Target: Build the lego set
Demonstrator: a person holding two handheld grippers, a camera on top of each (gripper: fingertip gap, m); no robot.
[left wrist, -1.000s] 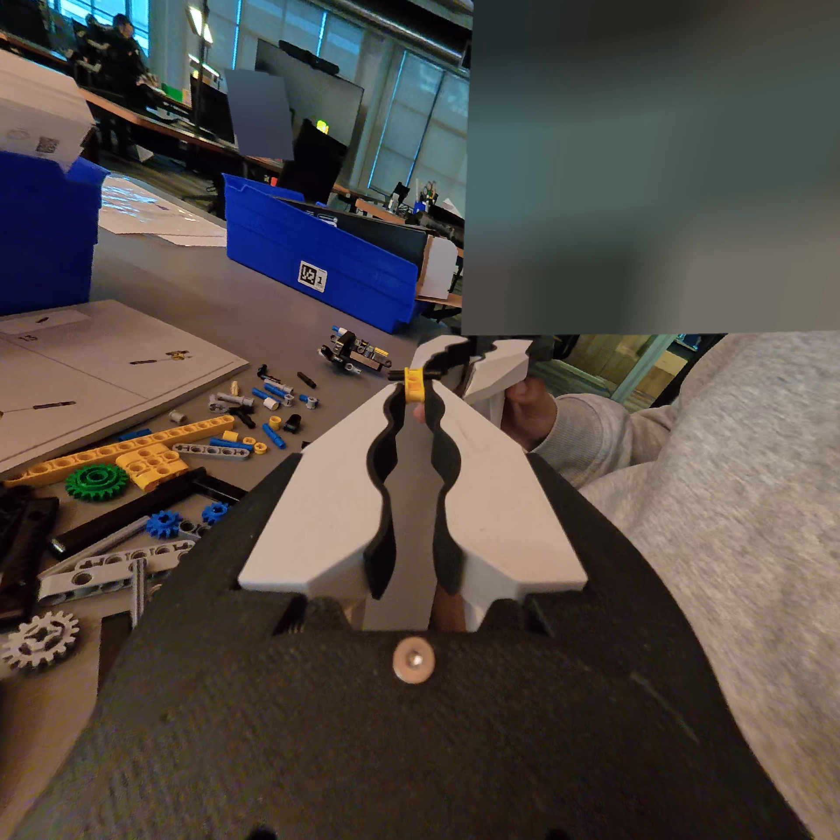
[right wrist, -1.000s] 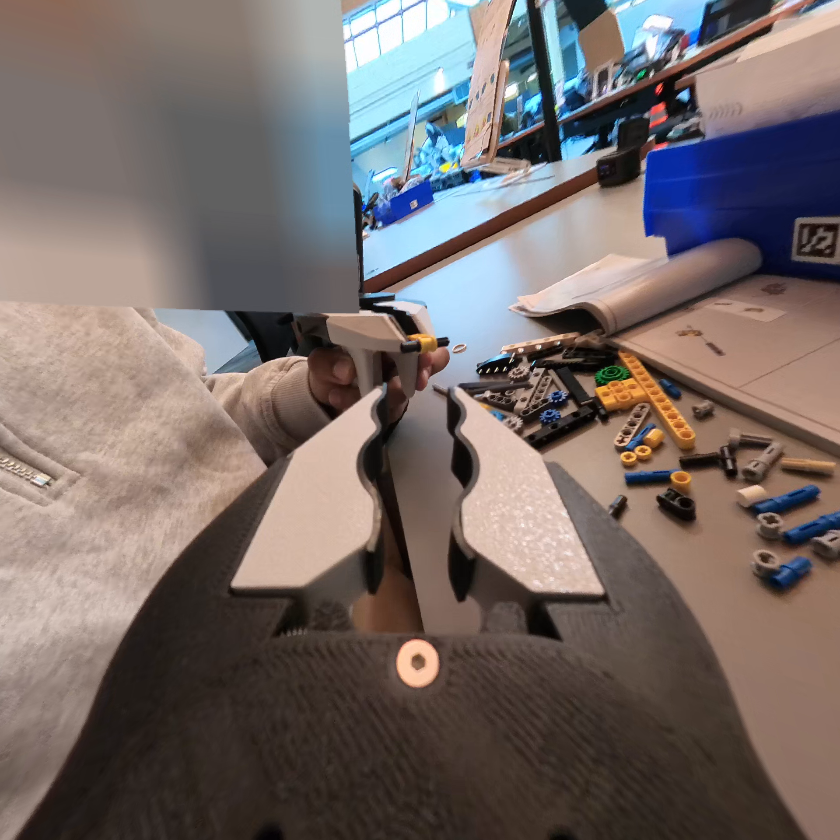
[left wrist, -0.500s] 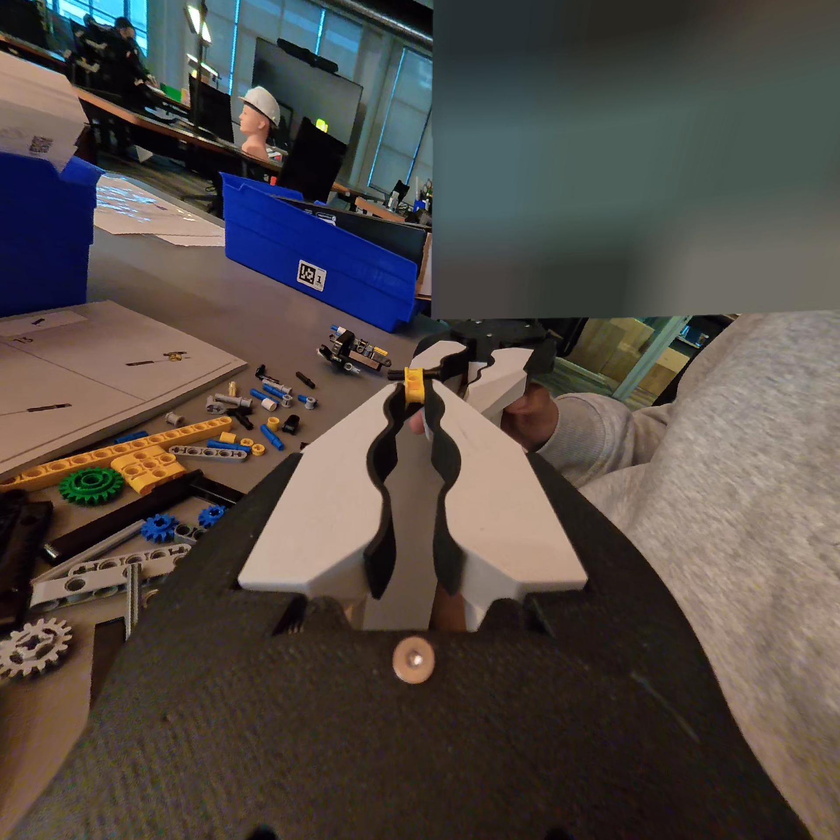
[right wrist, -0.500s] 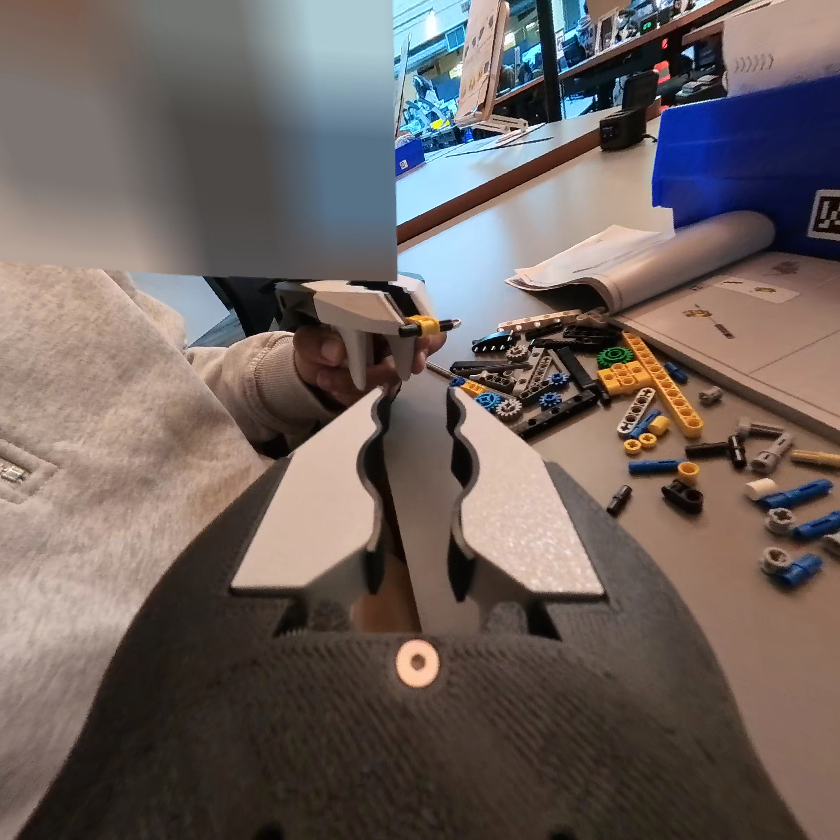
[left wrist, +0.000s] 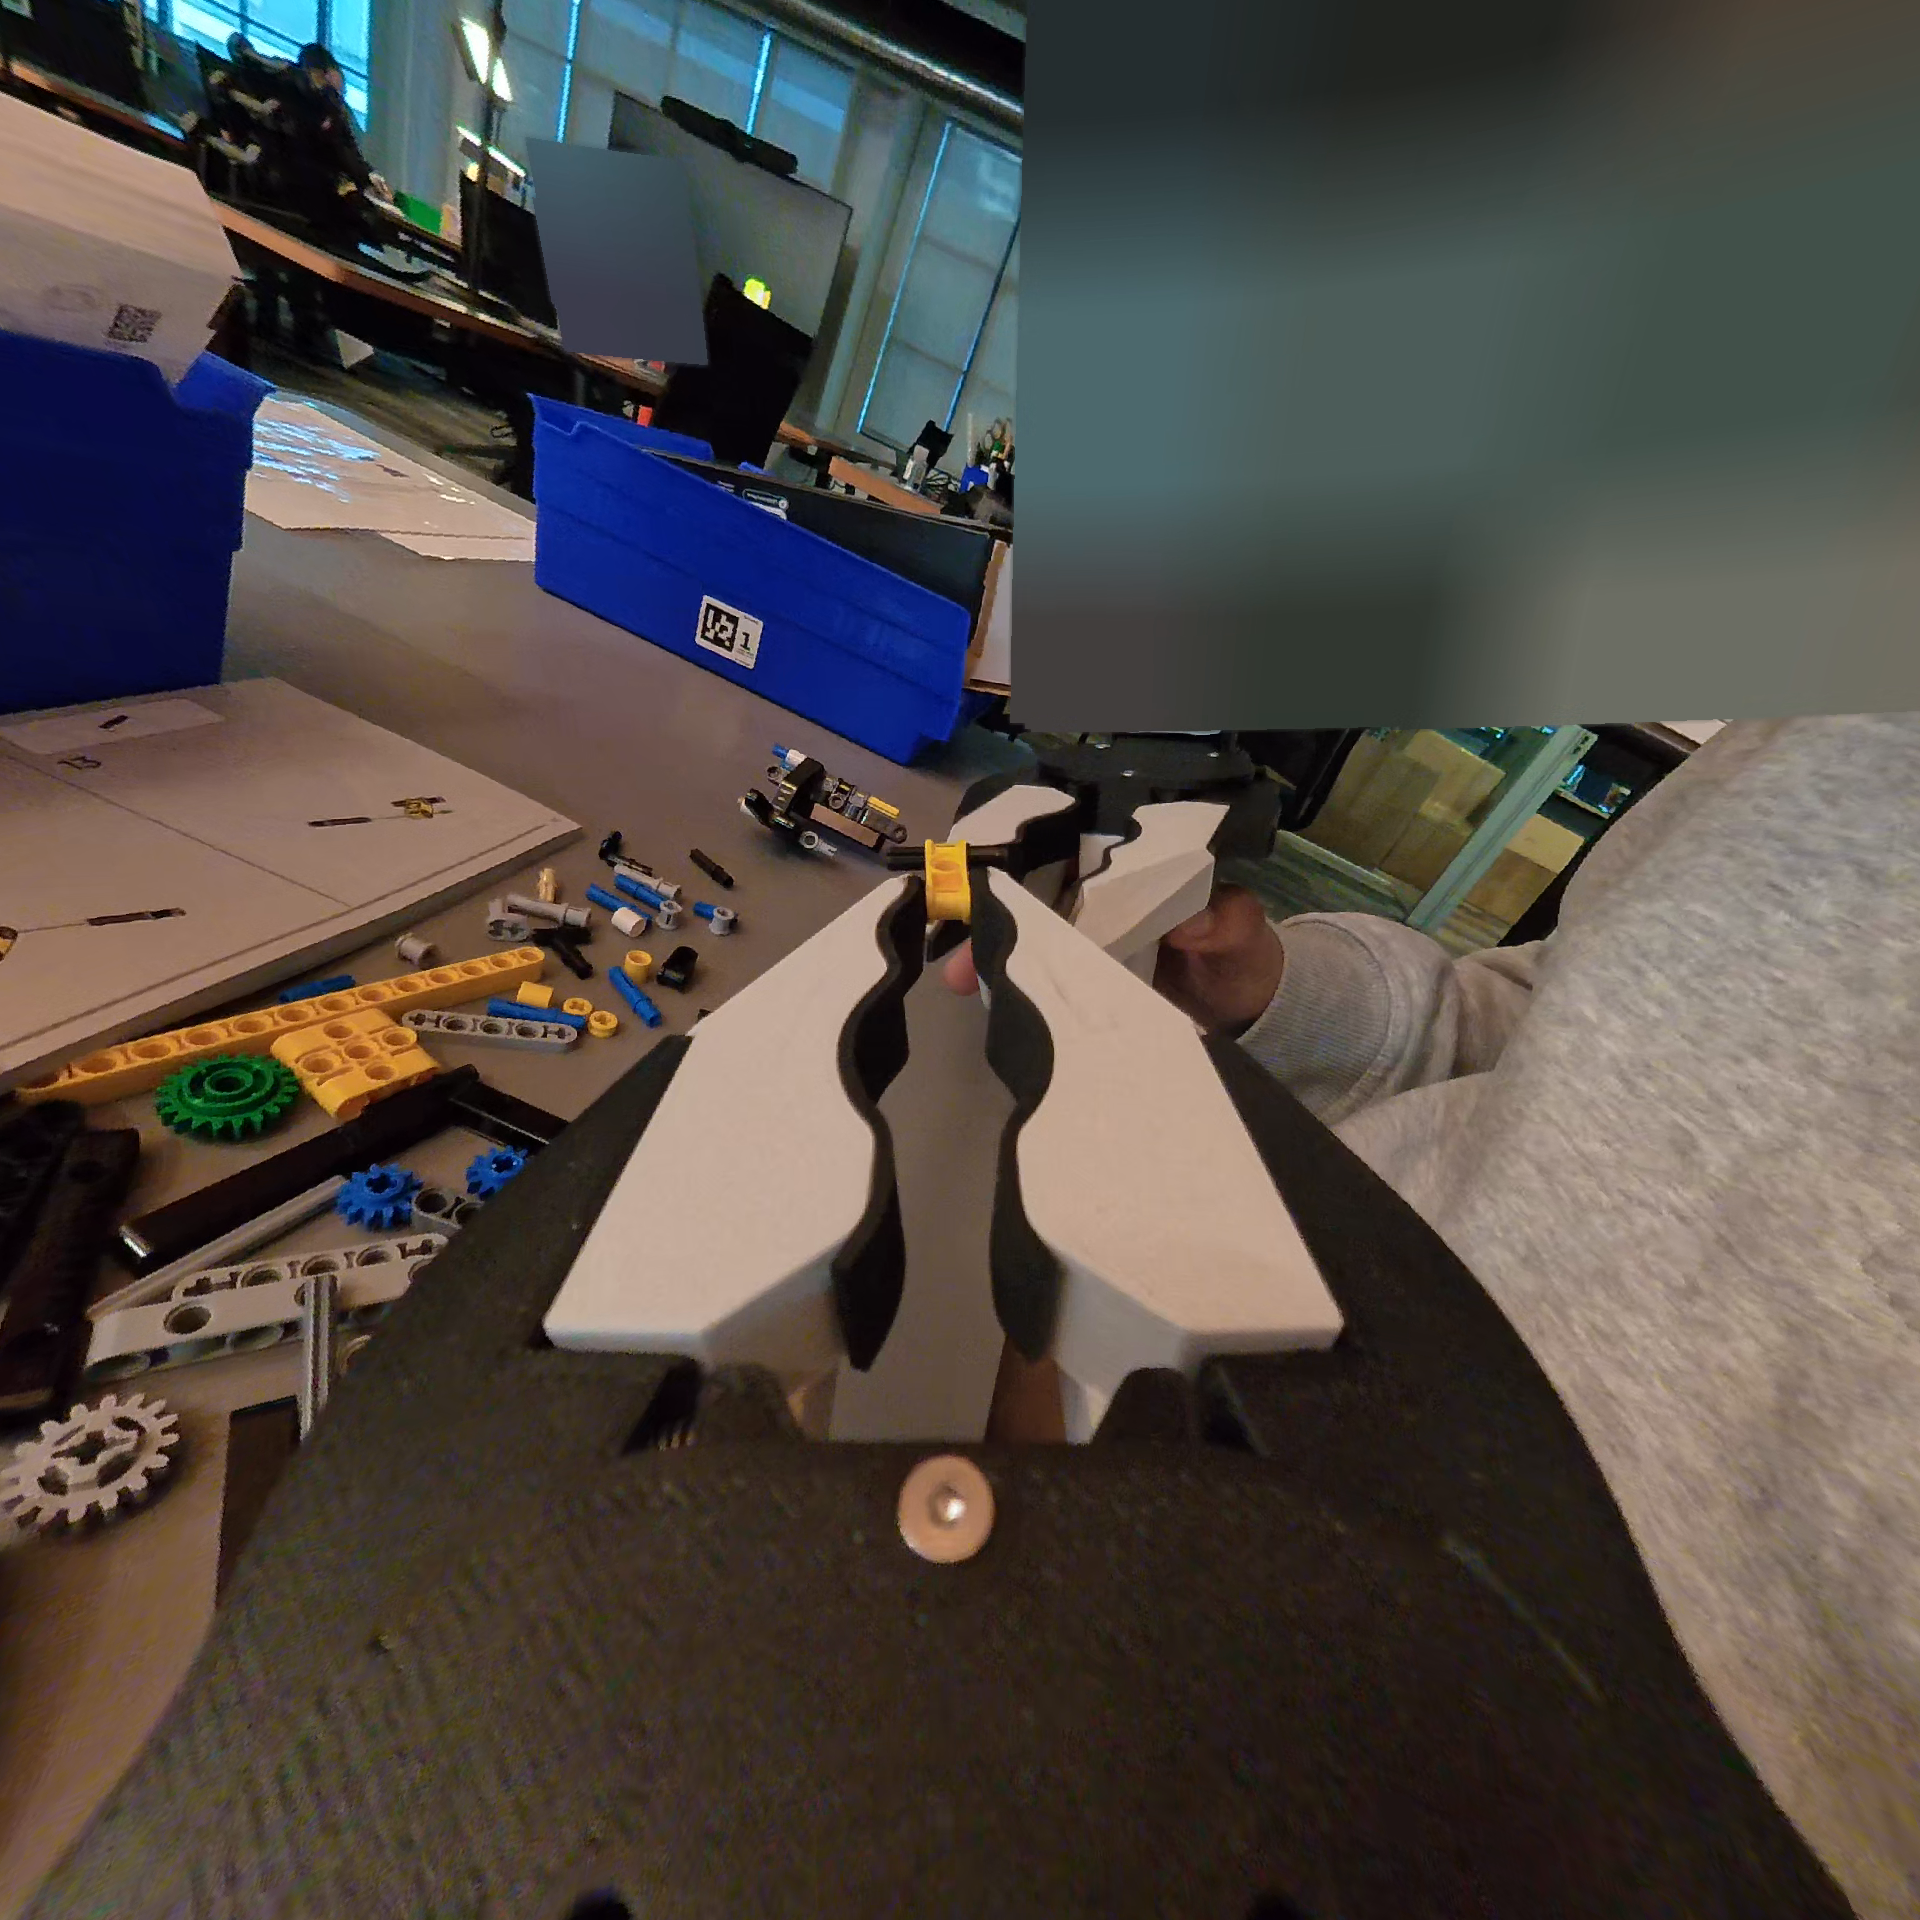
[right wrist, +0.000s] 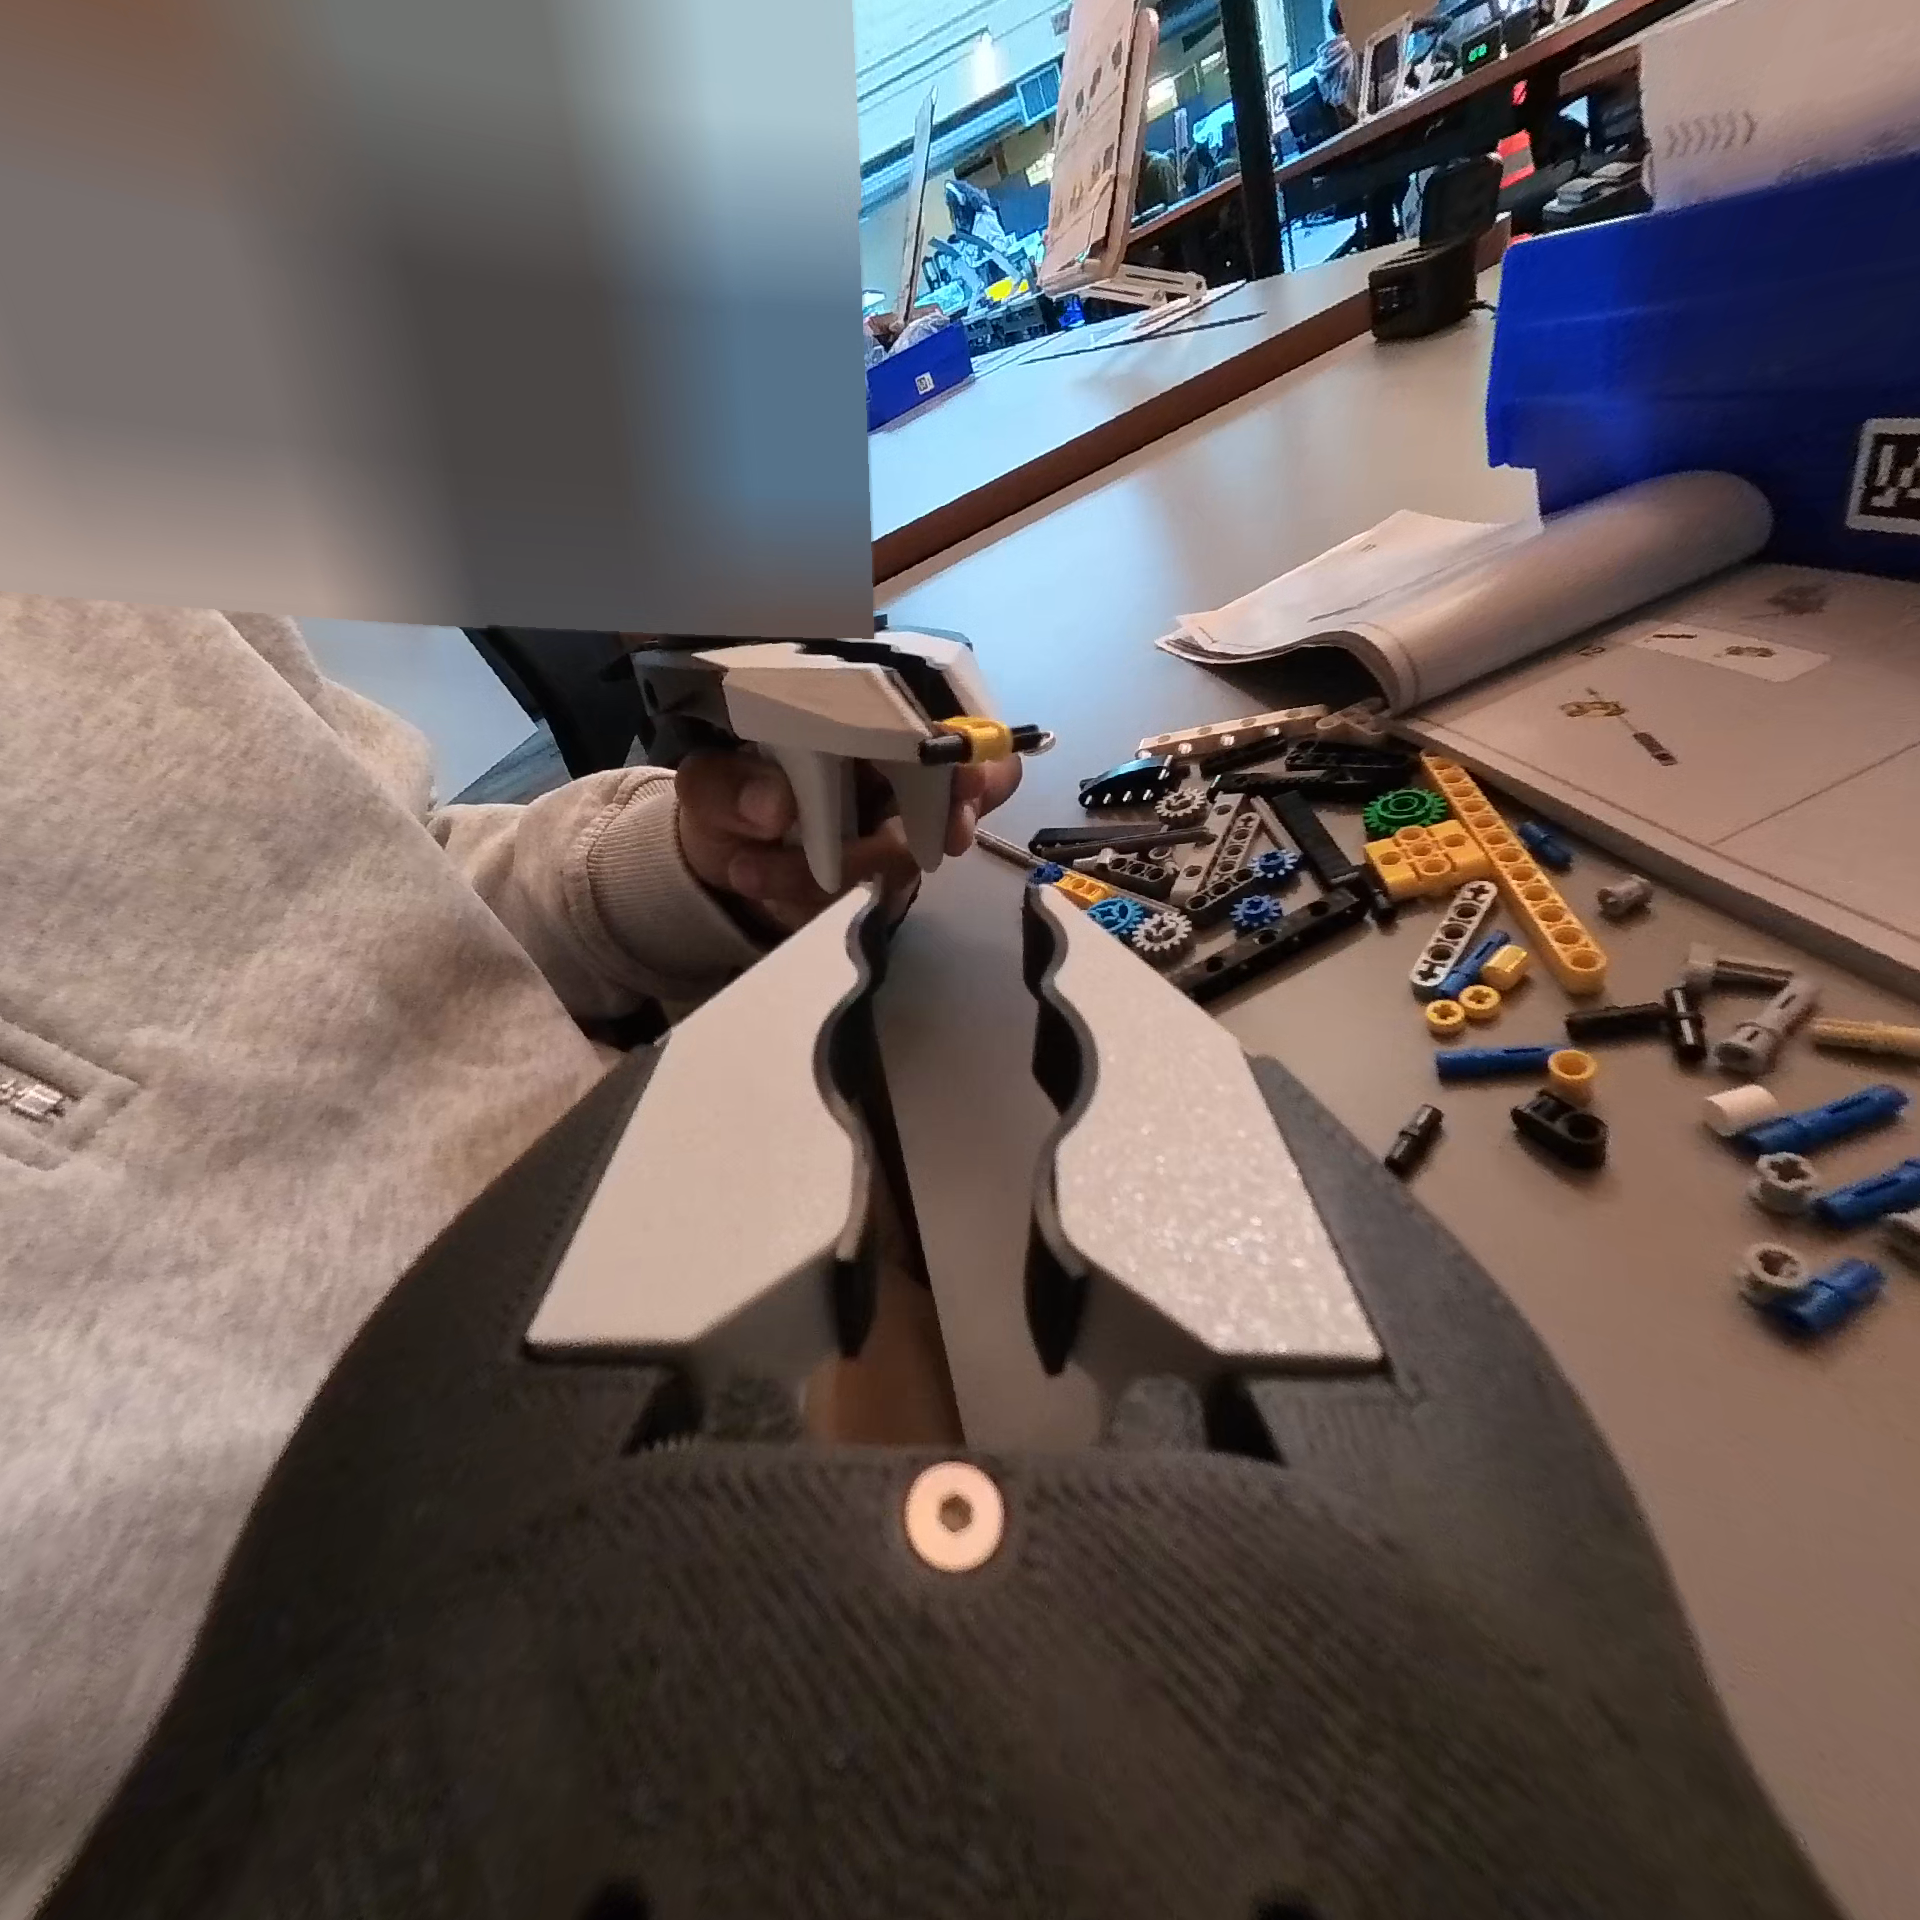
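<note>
I am holding both grippers up above the grey worktop [left wrist: 540, 665], close to my grey sweatshirt. The left gripper [left wrist: 948, 902] is pinching a small yellow plastic connector [left wrist: 945, 881] at the very tips of its white fingers [left wrist: 790, 1091], which are closed on it. A short black axle [left wrist: 1006, 854] is running through the connector, sticking out on both sides. The right gripper [right wrist: 951, 904] is standing with its fingers [right wrist: 1164, 1132] apart and holding nothing; in the left wrist view it is sitting just behind the connector, and I cannot tell whether it is touching the axle.

Loose parts are lying scattered on the worktop: a long yellow perforated beam [left wrist: 301, 1013], a green gear [left wrist: 227, 1093], small blue gears [left wrist: 376, 1195], a light grey gear [left wrist: 88, 1460], blue pins [right wrist: 1823, 1117] and black beams [right wrist: 1262, 940]. An open instruction booklet [left wrist: 208, 821] is lying beside them, and a blue plastic bin [left wrist: 748, 603] is standing farther back.
</note>
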